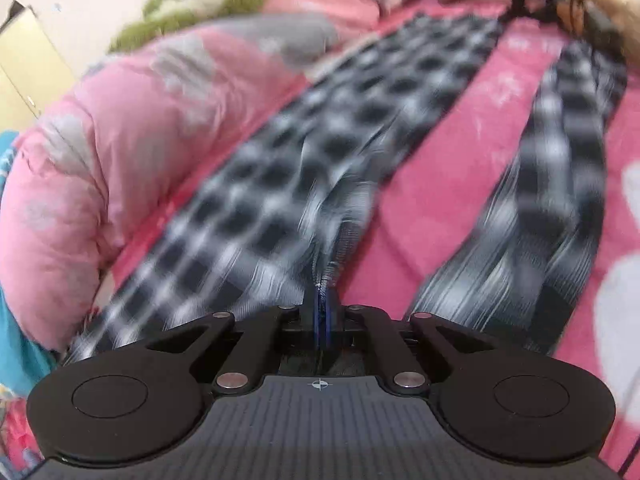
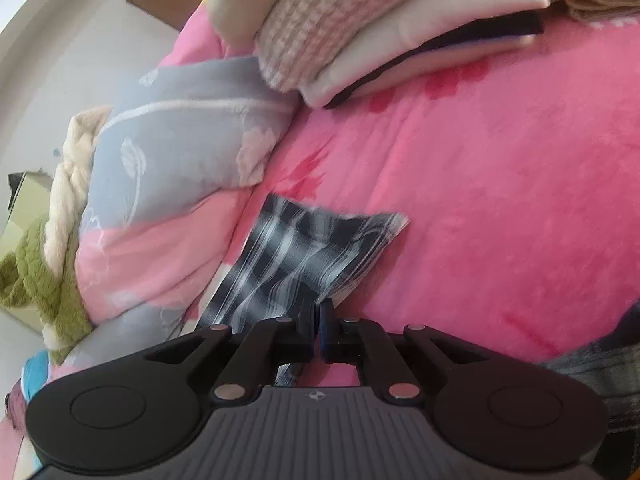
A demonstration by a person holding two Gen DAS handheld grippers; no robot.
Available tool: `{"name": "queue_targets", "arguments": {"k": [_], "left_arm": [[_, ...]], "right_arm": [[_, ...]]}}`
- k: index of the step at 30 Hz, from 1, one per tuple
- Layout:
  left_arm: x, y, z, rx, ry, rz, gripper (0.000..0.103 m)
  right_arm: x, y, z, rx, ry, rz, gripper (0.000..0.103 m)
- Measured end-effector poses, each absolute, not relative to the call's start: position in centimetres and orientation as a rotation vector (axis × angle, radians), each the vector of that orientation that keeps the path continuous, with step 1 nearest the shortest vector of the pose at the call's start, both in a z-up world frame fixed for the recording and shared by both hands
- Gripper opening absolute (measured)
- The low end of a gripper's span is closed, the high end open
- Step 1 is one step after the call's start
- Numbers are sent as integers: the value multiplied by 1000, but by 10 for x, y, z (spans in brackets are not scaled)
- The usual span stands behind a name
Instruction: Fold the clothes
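1. Black-and-white checked trousers of thin woven cloth [image 1: 320, 152]: spread lengthwise on the pink plush bedspread [image 1: 460, 184], two legs running away from the near end and splayed apart, with bare bedspread between them.
2. Left gripper [image 1: 323, 312]: jaws drawn together on a gathered ridge of the near trouser edge; the cloth puckers up into the pinch.
3. Right gripper [image 2: 316, 316]: jaws likewise closed, pinching the checked cloth at a flat end whose free corner [image 2: 394, 220] lies on the bedspread ahead. Motion blur makes it hard to say whether this is a hem or the waistband.
4. Handling, as judged: light, limp, no stiffness; it will sag and drape from any hold and drag slightly on the plush pile. Not fragile. Best taken at edges or corners, two holds set apart, so that a fold line stays straight.
5. Beside, left: puffy pink-and-grey floral duvet [image 1: 120, 128], bunched touching the left leg.
6. Far: stack of folded cream and checked textiles [image 2: 360, 32]; green plush item [image 2: 44, 280], unidentified.
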State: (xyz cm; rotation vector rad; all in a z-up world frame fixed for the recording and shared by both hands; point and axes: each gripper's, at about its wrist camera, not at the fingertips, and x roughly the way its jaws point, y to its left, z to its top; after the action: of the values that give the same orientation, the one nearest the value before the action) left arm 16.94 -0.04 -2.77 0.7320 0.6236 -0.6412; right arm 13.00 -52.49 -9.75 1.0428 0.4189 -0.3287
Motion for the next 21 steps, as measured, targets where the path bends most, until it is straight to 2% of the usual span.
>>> {"name": "queue_targets", "arguments": {"k": [8,10,14,20,21], "left_arm": [[169,-2,-10,622,582,-697,19],[167,-13,-10,608,562,-729,27],[171,-40,-20,603,535,-769,28],[196,-66,-29,496,546,-796,28],[201,-70,-30,477,554,-800,28]], "right_arm": [[126,-540,-110,1119,426,-341,2],[126,-543,-111,1144,433,-332,4],[124,-548,-106,1164,460,-319,7],[133,-558,-93,1154,513,-340,27],[136,-559,-91,1154,524,-345,35]]}}
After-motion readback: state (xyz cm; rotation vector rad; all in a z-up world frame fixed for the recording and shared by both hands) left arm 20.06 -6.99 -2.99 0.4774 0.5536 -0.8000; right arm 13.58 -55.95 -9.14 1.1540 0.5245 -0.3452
